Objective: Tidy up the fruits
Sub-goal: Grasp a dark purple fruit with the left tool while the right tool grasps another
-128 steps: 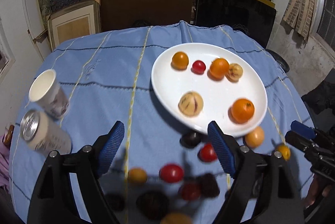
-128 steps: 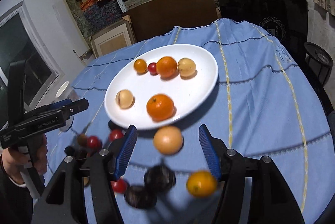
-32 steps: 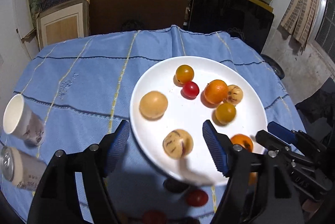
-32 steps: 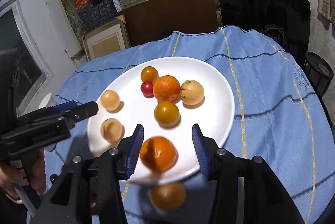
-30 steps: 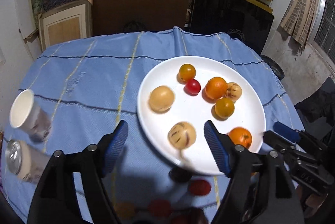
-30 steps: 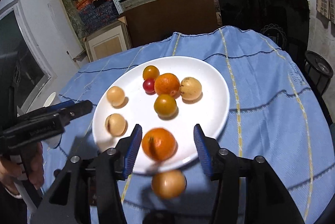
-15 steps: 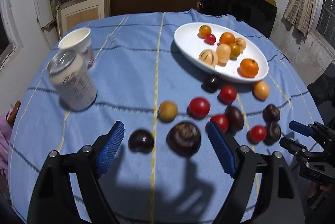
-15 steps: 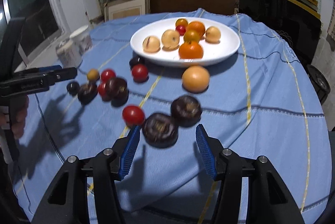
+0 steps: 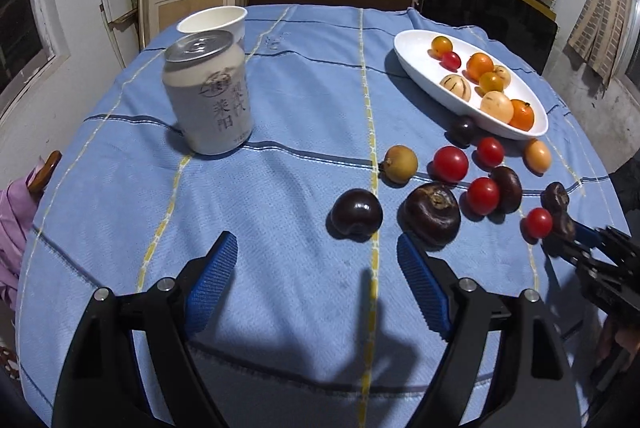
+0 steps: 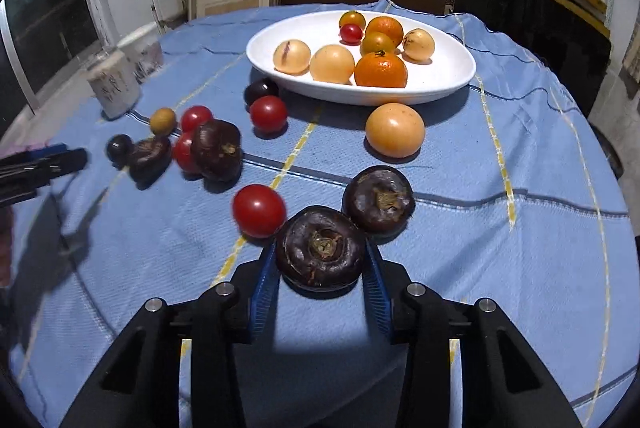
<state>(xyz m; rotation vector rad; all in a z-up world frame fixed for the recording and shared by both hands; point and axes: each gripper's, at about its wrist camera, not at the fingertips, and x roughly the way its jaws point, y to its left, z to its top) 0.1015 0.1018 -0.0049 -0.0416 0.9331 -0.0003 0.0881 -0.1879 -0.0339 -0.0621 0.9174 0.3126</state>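
A white plate (image 10: 440, 68) at the back holds oranges, pale yellow fruits and a small red tomato. Loose on the blue cloth in front of it lie red tomatoes, dark purple fruits and a pale orange fruit (image 10: 394, 130). My right gripper (image 10: 320, 268) is closing, its blue pads against both sides of a dark purple fruit (image 10: 320, 248) resting on the cloth. A second dark fruit (image 10: 378, 202) and a red tomato (image 10: 259, 210) lie right behind it. My left gripper (image 9: 316, 280) is open and holds nothing, just short of a dark round fruit (image 9: 356, 214) and a larger one (image 9: 431, 214).
A pale drink can (image 9: 208, 92) and a white paper cup (image 9: 214, 22) stand on the left of the round table. A pink bundle (image 9: 12, 228) hangs at the left edge. Shelves, boxes and a dark panel lie behind the table.
Both grippers have drawn back from over the plate and come down low by the loose fruit. The right jaws have narrowed around the dark purple fruit.
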